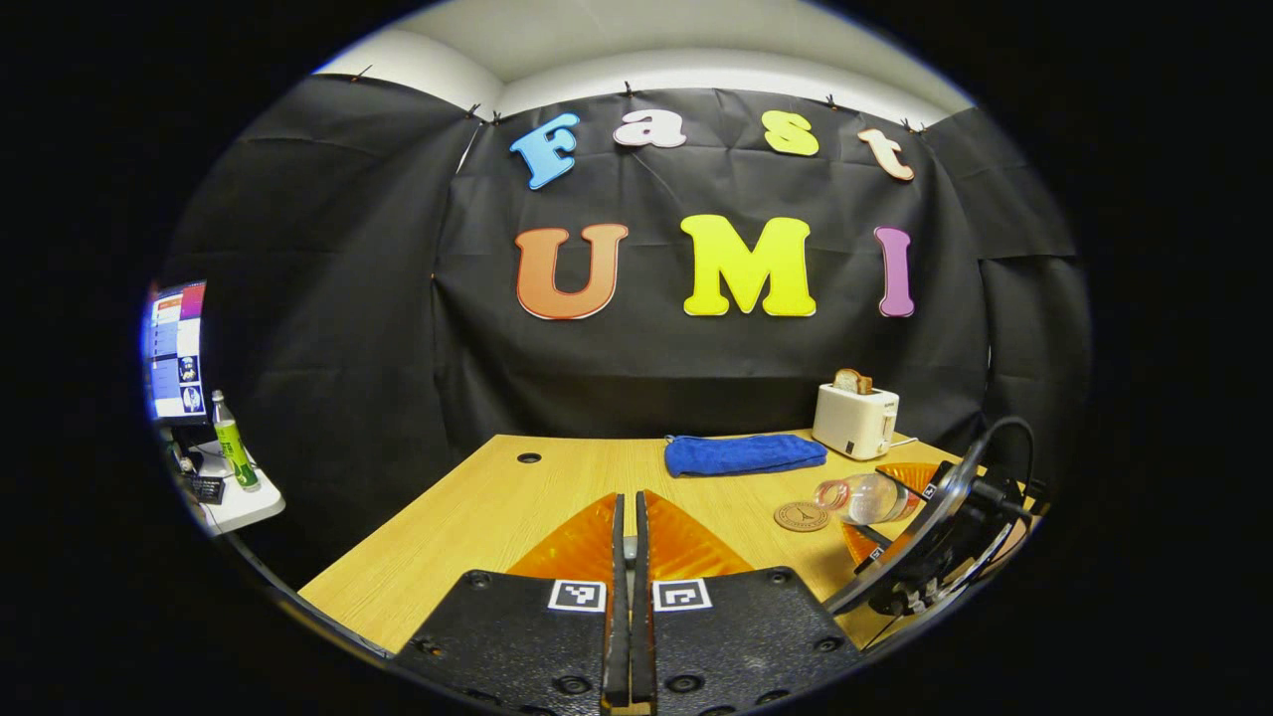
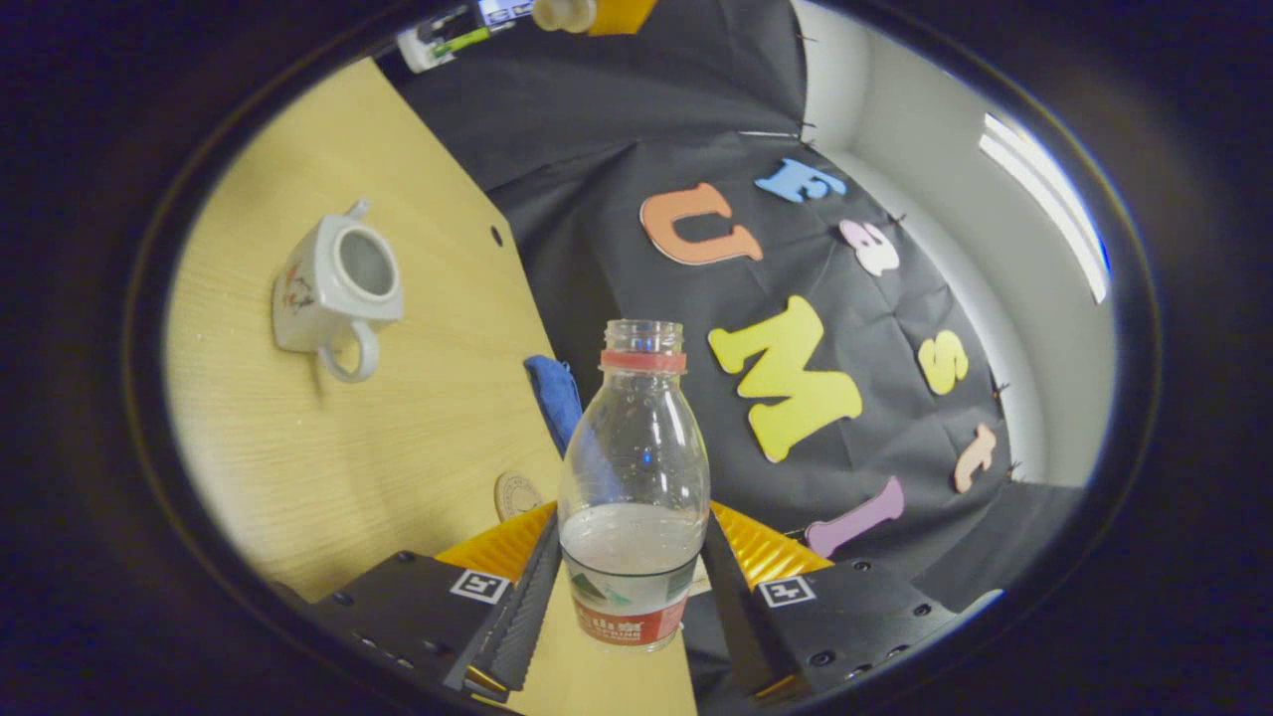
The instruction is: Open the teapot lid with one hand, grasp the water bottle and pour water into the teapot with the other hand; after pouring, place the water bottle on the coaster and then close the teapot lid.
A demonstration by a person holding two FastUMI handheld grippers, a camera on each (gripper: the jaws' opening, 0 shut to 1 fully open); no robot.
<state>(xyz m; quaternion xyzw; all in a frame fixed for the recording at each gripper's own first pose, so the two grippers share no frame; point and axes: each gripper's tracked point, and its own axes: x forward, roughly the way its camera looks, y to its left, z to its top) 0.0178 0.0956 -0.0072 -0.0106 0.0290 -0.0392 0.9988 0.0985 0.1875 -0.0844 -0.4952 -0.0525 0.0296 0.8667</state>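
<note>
With the right gripper (image 2: 627, 587) clamped on the uncapped water bottle (image 2: 634, 477) and the left gripper (image 1: 627, 557) pinched narrow, swing left toward the lidless teapot (image 2: 333, 288) and tip slowly over its opening.

In the right gripper view, the bottle (image 2: 635, 477) is hiding most of the coaster (image 2: 517, 494) and part of the towel (image 2: 555, 398). In the left gripper view, the right gripper (image 1: 885, 512) is covering the bottle's base, and whatever the left gripper's (image 1: 628, 522) closed fingers are pinching is staying hidden.
</note>
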